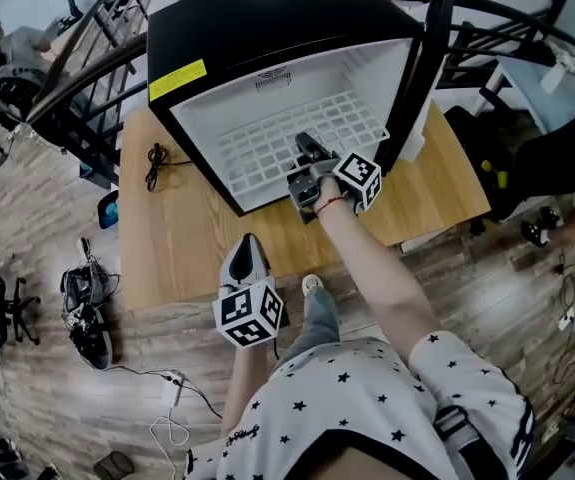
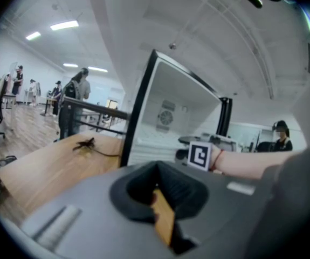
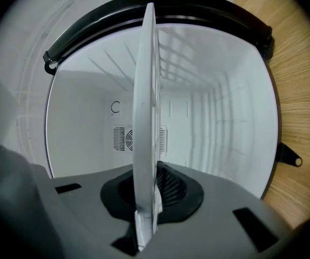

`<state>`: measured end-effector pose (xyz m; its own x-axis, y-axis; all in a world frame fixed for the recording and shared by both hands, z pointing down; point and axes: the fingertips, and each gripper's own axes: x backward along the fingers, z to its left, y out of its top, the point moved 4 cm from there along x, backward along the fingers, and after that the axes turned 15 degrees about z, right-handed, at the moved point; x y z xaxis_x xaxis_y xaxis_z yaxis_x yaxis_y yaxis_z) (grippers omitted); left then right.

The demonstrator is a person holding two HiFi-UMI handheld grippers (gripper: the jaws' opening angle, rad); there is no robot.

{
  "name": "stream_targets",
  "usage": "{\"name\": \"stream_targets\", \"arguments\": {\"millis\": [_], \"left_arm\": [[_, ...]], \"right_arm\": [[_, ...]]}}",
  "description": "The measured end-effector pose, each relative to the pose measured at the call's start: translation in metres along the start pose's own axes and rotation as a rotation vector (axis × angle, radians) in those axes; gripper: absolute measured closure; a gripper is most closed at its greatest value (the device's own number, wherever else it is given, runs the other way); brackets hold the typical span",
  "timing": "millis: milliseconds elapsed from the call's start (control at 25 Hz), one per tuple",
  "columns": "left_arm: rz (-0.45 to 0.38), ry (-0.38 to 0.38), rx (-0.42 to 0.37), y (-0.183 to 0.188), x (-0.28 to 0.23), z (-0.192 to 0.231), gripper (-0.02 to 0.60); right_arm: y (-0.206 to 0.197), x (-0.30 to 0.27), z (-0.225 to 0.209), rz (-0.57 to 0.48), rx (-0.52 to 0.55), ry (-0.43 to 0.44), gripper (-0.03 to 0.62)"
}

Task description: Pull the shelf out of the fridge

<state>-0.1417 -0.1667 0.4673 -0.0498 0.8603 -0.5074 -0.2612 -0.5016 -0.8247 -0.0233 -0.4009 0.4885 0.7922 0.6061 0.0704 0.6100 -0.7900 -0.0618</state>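
Note:
A black mini fridge point(image 1: 267, 28) stands open on a wooden table point(image 1: 187, 248), its white inside facing me. The white wire shelf point(image 1: 287, 133) lies in its cavity. My right gripper point(image 1: 307, 153) is shut on the shelf's front edge. In the right gripper view the shelf point(image 3: 144, 117) runs edge-on between the jaws of that gripper point(image 3: 145, 220), back into the fridge. My left gripper point(image 1: 247, 253) hangs over the table's near edge, apart from the fridge, shut and holding nothing. In the left gripper view its jaws point(image 2: 160, 198) point toward the fridge point(image 2: 171, 107).
The fridge door point(image 1: 422, 68) stands swung open at the right. A black cable point(image 1: 155, 165) lies on the table left of the fridge. Black railings point(image 1: 77, 58) run behind the table. People point(image 2: 71, 107) stand far off in the room.

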Motion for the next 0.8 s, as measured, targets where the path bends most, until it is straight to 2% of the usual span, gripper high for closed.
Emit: {"name": "stream_targets", "arguments": {"millis": [800], "left_arm": [[0.005,-0.014,-0.011,-0.025,0.031,-0.01,0.572]], "right_arm": [[-0.018,0.04,0.003,-0.002,0.002,-0.012,0.556]]}}
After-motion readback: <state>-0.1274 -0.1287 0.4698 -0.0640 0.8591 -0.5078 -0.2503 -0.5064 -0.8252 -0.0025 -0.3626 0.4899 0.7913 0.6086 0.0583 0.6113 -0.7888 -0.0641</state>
